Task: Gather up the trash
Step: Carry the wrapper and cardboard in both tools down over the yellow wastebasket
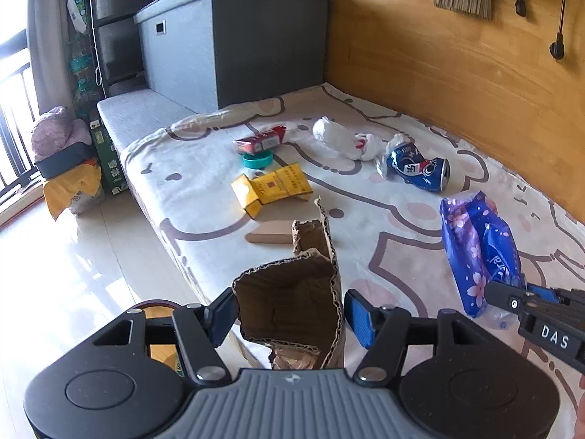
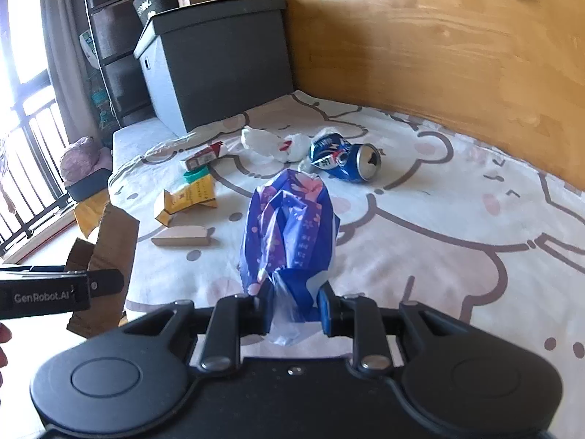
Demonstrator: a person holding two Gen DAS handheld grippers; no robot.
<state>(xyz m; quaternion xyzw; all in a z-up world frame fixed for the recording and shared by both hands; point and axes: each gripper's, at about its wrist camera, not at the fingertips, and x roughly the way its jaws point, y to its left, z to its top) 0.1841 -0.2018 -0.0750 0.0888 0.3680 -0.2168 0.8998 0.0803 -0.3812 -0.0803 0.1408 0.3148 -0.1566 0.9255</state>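
the left gripper [image 1: 289,314] is clamped on a torn piece of corrugated cardboard [image 1: 292,303], its blue pads pressing the two sides, the piece standing up and away from the jaws with its long axis running forward along the fingers. the right gripper [image 2: 290,307] is pinched nearly together on the tail of a blue-and-purple plastic wrapper [image 2: 289,226], which also stretches forward from the jaws, its bulk hanging above the bed sheet [image 2: 438,256]. both hands seem full, so the coming move looks like a carry to a bin, and no bin shows clearly in either view.

the rest of the trash lies on the bed, farther away than both held pieces. a small flat brown box [image 1: 270,237] is nearest, just beyond the cardboard and on the left gripper's side. past it lies a yellow carton [image 1: 272,188], long axis running left to right, then a teal ring [image 1: 257,161] and a red pack [image 1: 261,139]. to the far right sit a white crumpled bag [image 1: 343,137] and a crushed blue can [image 1: 416,166], its open end pointing right; these lie more on the right gripper's side.
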